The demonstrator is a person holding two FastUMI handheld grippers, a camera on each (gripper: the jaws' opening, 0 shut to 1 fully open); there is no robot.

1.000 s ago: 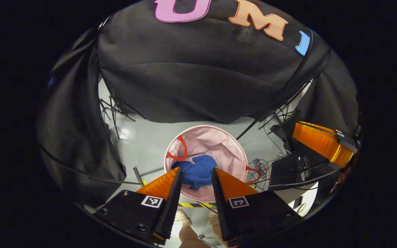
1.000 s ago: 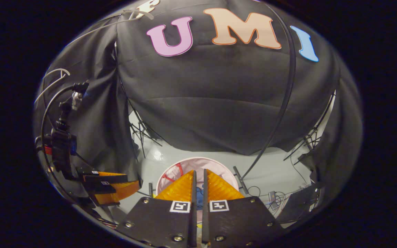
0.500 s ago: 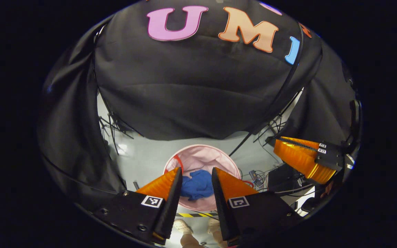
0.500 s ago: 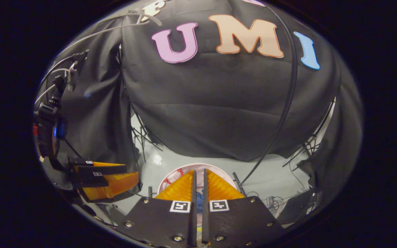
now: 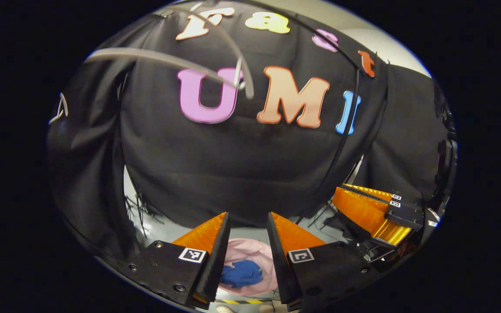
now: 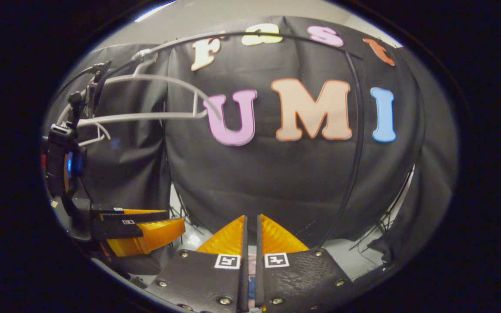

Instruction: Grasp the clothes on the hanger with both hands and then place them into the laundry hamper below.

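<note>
A bunched blue garment (image 5: 242,274) lies inside the round pink laundry hamper (image 5: 257,251) on the floor, low in the left gripper view between my fingers. My left gripper (image 5: 247,214) is open and holds nothing, well above the hamper. My right gripper (image 6: 250,216) is shut with nothing between its orange fingers. Each gripper shows in the other's view: the right gripper (image 5: 342,198) at the right, the left gripper (image 6: 175,218) at the lower left. A bare white hanger (image 6: 146,116) hangs at upper left; the hanger (image 5: 159,55) is blurred in the left gripper view.
A thin black pole (image 5: 342,143) runs down in front of the booth wall. Black tripod legs (image 5: 139,213) stand on the grey floor at the left. Yellow-black tape (image 5: 237,301) marks the floor below the hamper.
Both grippers have risen and tipped upward: the hamper slid to the bottom of the views and shrank, and the bare hanger came into view at the top. Neither gripper's jaws changed.
</note>
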